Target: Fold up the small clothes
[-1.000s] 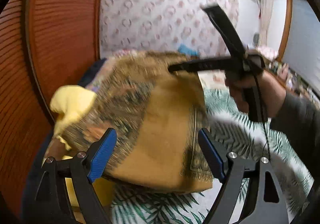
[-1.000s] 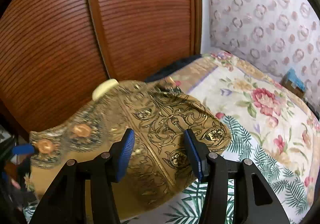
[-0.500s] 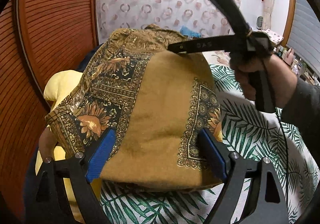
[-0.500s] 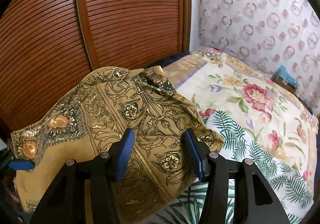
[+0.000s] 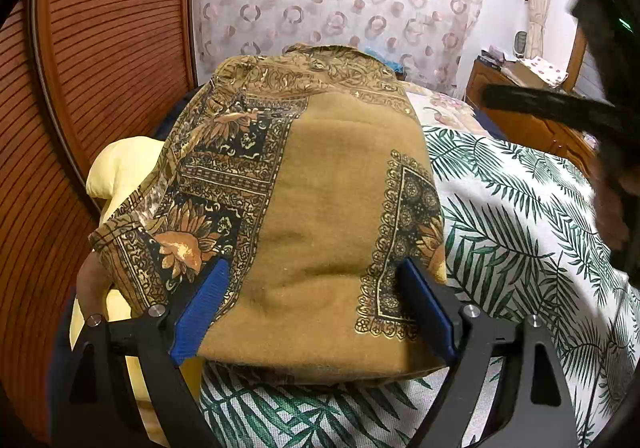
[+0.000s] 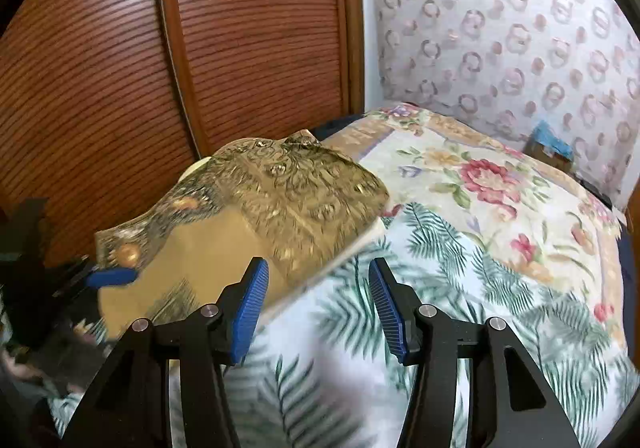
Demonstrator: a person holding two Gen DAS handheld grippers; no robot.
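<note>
The right gripper [image 6: 318, 304] is withdrawn toward three o'clock, jaws parted, empty; the left gripper [image 5: 316, 306] stands wide astride the folded garment [image 5: 320, 216], ungripped; its near hem should be seized squarely.

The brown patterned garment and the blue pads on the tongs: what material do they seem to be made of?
The brown patterned garment looks like soft woven cloth: its plain mustard side is matte and slightly fuzzy, while the printed border glints, perhaps from metallic ink. The blue pads of the left tongs look like ribbed rubber or plastic, matte, with fine grooves. The exact fibre cannot be told.
</note>
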